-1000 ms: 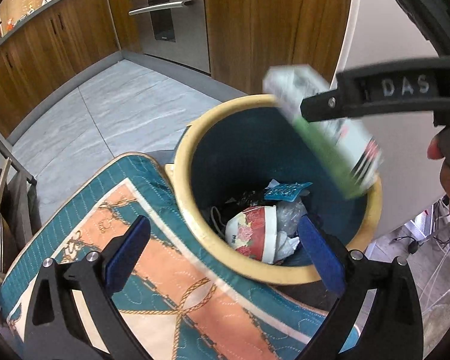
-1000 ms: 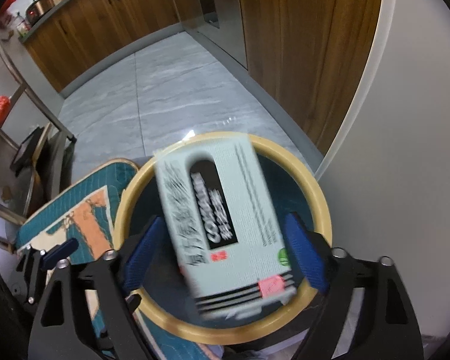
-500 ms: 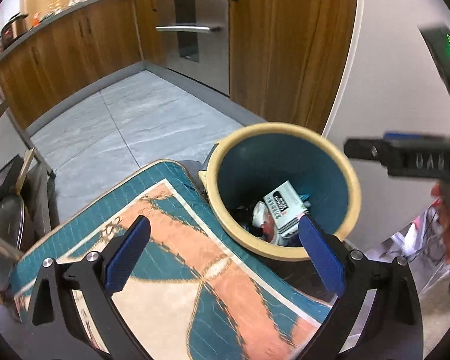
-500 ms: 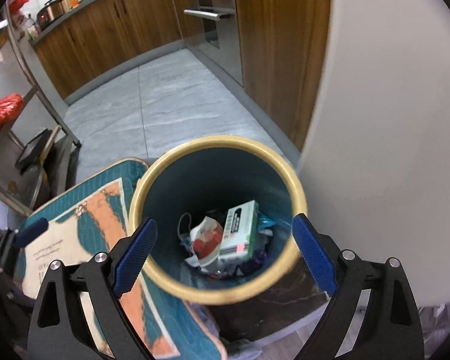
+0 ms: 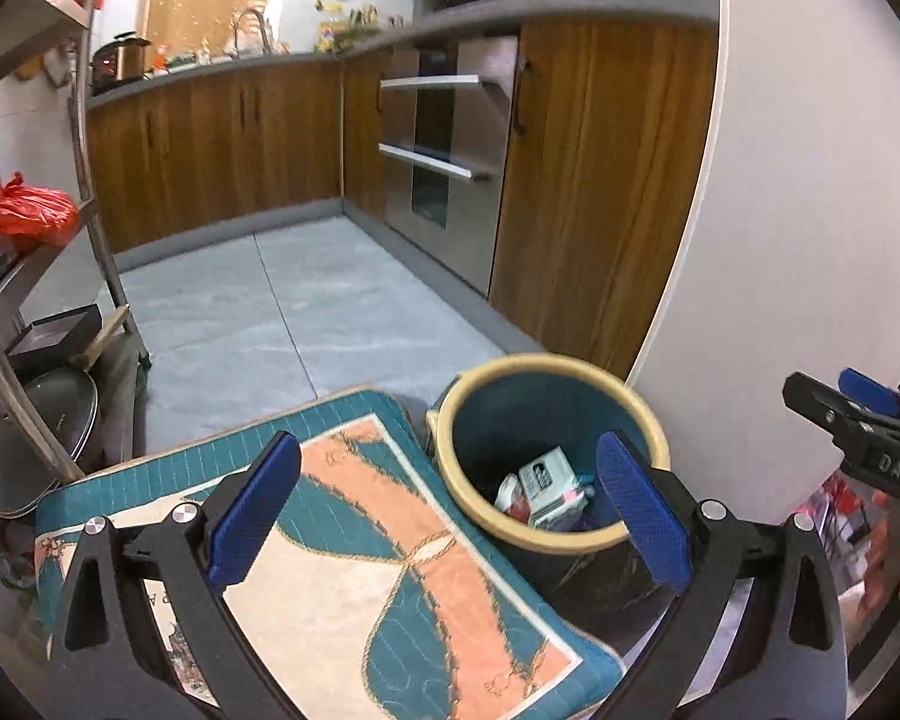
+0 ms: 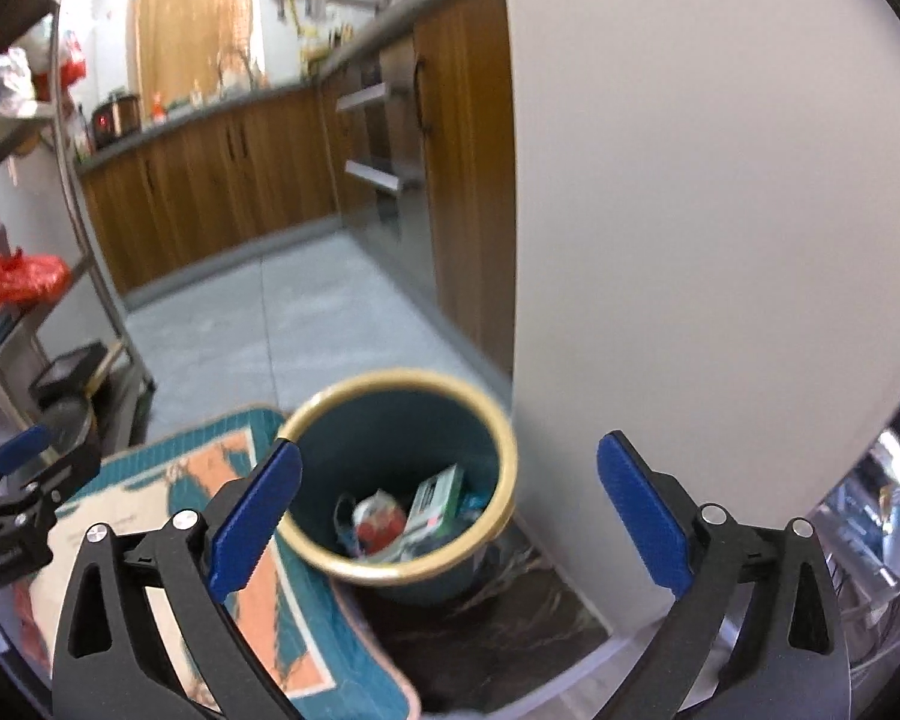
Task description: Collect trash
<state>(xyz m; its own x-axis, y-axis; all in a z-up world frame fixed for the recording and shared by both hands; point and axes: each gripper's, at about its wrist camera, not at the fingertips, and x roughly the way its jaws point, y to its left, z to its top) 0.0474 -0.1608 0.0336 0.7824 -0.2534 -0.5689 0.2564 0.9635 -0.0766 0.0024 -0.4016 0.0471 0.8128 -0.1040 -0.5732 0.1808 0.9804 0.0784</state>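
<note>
Two hand-held grippers are ours, and neither has hold of anything. The right hand-held gripper point(image 6: 448, 501) has its jaws opening, now spread wide with nothing between the pads; the left hand-held gripper point(image 5: 447, 501) also stands wide apart and empty.

The trash, a pale carton point(image 6: 435, 501), lies below and just ahead of the right hand-held gripper, inside the bin point(image 6: 501, 456), leaning on a crumpled red-and-white wrapper point(image 6: 378, 519). We judge the carton light and fairly stiff, likely to dent if squeezed hard; should it need lifting, its two broad faces offer the surest hold. The wrapper looks soft and would crush easily.

The left wrist view shows the patterned mat point(image 5: 342, 570) spreading under its pads, and the other hand-held gripper at its right edge. The right wrist view, somewhat blurred, looks deeper into the bin and shows the white wall panel point(image 6: 690, 210) beside it.
</note>
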